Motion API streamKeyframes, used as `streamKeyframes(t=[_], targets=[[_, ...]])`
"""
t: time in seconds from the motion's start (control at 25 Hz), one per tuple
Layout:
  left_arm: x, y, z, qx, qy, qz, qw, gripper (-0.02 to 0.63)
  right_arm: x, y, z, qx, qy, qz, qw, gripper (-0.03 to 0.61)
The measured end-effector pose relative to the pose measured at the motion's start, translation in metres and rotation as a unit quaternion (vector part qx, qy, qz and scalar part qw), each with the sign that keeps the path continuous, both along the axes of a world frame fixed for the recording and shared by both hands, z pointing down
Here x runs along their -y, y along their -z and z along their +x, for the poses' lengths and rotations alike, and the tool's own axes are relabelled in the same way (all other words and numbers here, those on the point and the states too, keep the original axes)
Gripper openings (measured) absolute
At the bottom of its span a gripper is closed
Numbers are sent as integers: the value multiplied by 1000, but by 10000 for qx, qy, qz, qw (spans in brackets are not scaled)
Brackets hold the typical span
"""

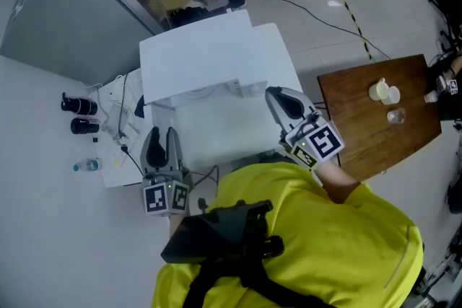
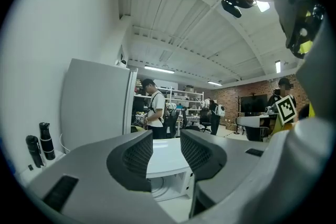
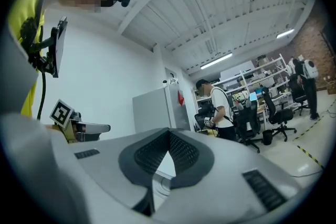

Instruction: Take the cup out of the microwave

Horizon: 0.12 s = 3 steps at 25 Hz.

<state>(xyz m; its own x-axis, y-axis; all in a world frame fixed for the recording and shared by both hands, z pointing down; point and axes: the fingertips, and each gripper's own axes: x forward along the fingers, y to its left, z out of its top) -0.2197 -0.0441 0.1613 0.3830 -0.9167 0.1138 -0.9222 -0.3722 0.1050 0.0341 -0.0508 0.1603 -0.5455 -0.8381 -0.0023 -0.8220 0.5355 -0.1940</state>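
Note:
The white microwave (image 1: 209,58) stands on a white table (image 1: 115,173), straight ahead of me. In the left gripper view part of its open cavity (image 2: 164,186) with a round turntable shows under its white top; no cup is visible in that part. My left gripper (image 1: 162,135) (image 2: 166,147) hovers before the microwave's left front, jaws apart with nothing between them. My right gripper (image 1: 274,93) (image 3: 168,139) is held at the microwave's right front, its pads touching at the tips and holding nothing.
Two black bottles (image 1: 79,106), a small water bottle (image 1: 86,166) and cables (image 1: 123,128) lie on the table's left part. A brown wooden table (image 1: 361,133) at the right carries two cream cups (image 1: 384,91) and a clear glass (image 1: 395,115). A person (image 2: 156,110) stands beyond.

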Motion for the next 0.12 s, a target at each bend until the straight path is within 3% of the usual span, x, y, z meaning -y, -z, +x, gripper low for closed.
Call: streamKeyframes(t=[0.12], targets=[[4, -5, -2, -94, 6, -34, 10000, 164, 2, -5, 2, -17, -31, -19, 10000, 3]])
